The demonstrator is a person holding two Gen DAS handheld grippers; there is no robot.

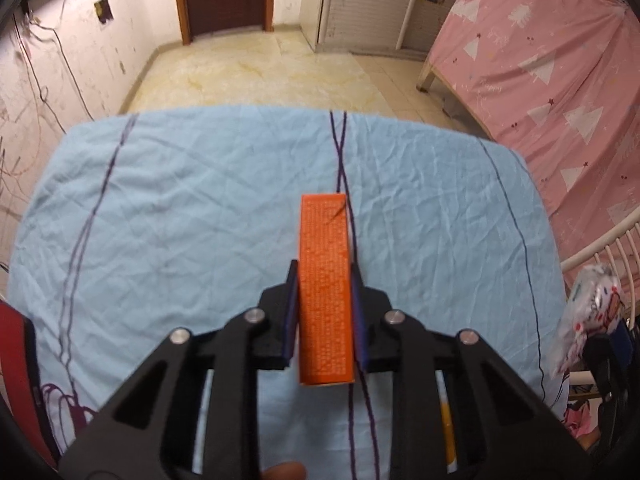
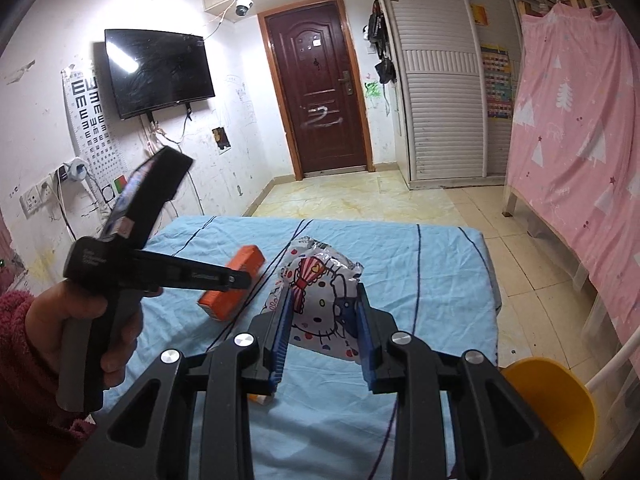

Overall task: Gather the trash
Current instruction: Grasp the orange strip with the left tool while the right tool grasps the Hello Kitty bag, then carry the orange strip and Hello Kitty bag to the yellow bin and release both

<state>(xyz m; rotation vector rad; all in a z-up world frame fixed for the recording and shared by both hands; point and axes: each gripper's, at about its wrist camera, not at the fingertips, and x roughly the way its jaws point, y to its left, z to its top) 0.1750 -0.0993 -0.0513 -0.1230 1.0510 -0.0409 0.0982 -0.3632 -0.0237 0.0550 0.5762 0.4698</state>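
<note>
My left gripper (image 1: 325,276) is shut on an orange box (image 1: 326,292) and holds it lengthwise above the light blue cloth (image 1: 180,208). In the right wrist view the same orange box (image 2: 234,286) shows in the left gripper (image 2: 236,278), held by a hand in a pink sleeve. My right gripper (image 2: 323,300) is shut on a crinkled cartoon-print plastic wrapper (image 2: 320,300) and holds it above the cloth (image 2: 432,264). The wrapper also shows at the right edge of the left wrist view (image 1: 592,312).
A yellow bin (image 2: 560,404) stands at the table's right front corner. A pink curtained bed (image 2: 576,184) is on the right. The tiled floor (image 2: 352,196), a brown door (image 2: 320,92) and a wall TV (image 2: 158,70) lie beyond the table.
</note>
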